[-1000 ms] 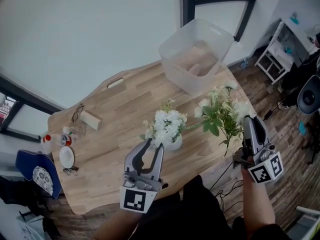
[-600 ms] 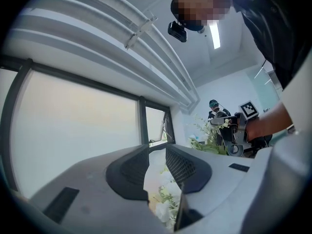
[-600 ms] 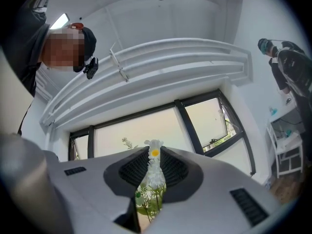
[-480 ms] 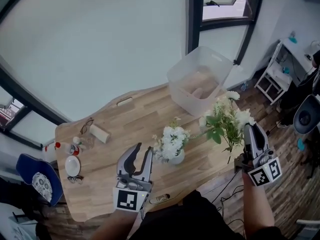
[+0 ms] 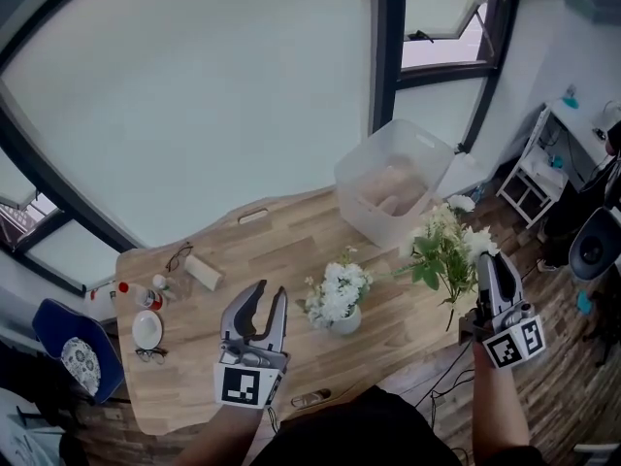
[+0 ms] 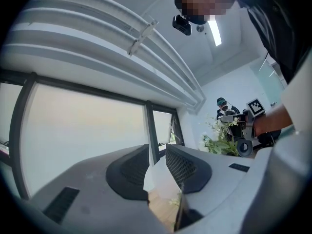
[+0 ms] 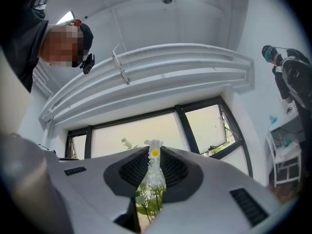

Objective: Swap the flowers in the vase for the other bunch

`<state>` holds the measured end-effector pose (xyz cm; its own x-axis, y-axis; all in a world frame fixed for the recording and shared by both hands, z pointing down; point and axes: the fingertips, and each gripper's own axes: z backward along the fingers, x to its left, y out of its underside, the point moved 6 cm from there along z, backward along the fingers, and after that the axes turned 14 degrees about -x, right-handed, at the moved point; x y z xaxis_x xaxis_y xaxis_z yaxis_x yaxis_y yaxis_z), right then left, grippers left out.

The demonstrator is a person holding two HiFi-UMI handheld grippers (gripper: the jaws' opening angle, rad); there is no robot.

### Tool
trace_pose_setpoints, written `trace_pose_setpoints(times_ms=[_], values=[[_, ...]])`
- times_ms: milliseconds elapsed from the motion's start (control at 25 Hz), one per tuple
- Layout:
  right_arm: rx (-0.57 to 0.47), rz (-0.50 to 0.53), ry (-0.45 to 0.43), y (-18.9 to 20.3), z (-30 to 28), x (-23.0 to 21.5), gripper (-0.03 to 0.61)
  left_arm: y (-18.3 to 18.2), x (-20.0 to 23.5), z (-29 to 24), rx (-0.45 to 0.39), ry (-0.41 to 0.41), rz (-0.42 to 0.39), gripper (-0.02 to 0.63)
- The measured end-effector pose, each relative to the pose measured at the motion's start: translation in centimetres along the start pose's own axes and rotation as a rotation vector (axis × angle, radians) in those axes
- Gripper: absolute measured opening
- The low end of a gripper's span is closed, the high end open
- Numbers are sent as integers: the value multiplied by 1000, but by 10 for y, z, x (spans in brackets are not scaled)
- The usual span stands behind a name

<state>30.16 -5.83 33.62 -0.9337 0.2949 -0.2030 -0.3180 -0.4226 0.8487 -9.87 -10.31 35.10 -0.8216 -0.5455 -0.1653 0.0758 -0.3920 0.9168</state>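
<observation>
A small white vase stands on the wooden table and holds white flowers. My left gripper is up off the table to the left of the vase, apart from it. It is open, and nothing lies between its jaws in the left gripper view. At the table's right end, my right gripper is shut on the stems of the other bunch, white blooms with green leaves, held upright. That bunch shows between the jaws in the right gripper view, and also in the left gripper view.
A clear plastic bin sits at the table's far right corner. At the left end lie glasses, a small block, a bottle and a white saucer. A blue chair stands left, a white shelf right.
Both grippers have come up off the table. The left one has drifted left, away from the vase. The right one still holds the leafy bunch.
</observation>
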Motion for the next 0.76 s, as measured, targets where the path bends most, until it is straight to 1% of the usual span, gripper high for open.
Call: trace_pose_setpoints(times_ms=[200, 400, 760], values=[[18, -16, 9, 2, 3, -4, 87, -5, 3, -2, 8, -10, -1, 86], [21, -15, -1, 2, 1, -3, 87, -11, 3, -5, -1, 2, -47, 86], [17, 2, -15, 0, 1, 1, 87, -8, 2, -2, 20, -12, -36, 86]])
